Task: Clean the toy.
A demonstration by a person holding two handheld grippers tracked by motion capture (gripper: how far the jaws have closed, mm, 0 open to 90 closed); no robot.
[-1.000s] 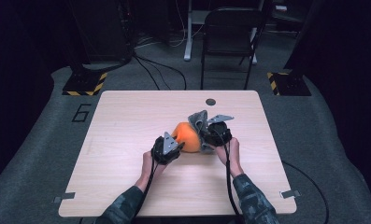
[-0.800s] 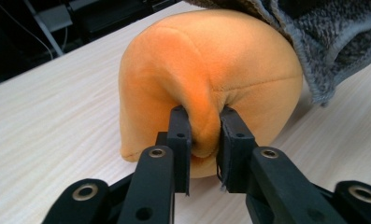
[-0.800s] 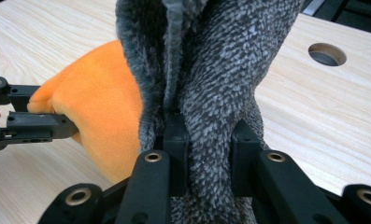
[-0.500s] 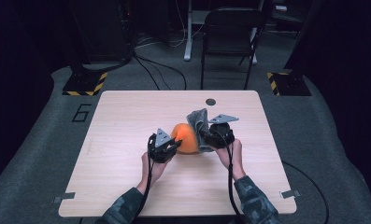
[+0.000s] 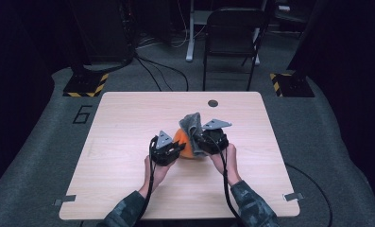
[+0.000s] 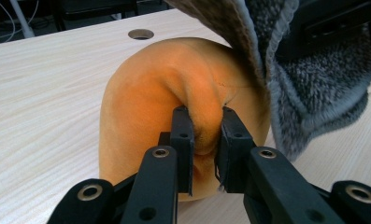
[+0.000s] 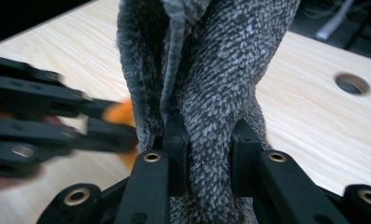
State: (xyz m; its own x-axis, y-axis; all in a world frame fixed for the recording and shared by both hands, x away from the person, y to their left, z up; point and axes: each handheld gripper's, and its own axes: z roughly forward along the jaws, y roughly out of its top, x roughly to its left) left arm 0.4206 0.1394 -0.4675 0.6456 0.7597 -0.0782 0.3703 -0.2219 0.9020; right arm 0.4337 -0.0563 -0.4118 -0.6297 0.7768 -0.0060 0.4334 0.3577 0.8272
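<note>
High view: a pale wooden table (image 5: 128,189) stands on grey carpet, with a dark chair (image 5: 232,42) behind its far edge and a small round hole (image 5: 213,103) near that edge. Two forearms in patterned sleeves reach in from the bottom, each hand holding a black tong-like tool. At the middle of the table sits an orange cloth (image 5: 184,142), bunched into a mound on the wood. A grey cloth (image 5: 192,127) rises just beside it on the right and drapes over its edge. The left gripper (image 5: 173,147) meets the orange cloth from the left; in the left gripper view its jaws, which have just been closing, pinch a fold of the orange fabric between them. The right gripper (image 5: 205,142) clamps the grey cloth; in the right gripper view the fuzzy fabric stands twisted upright between its jaws.
</note>
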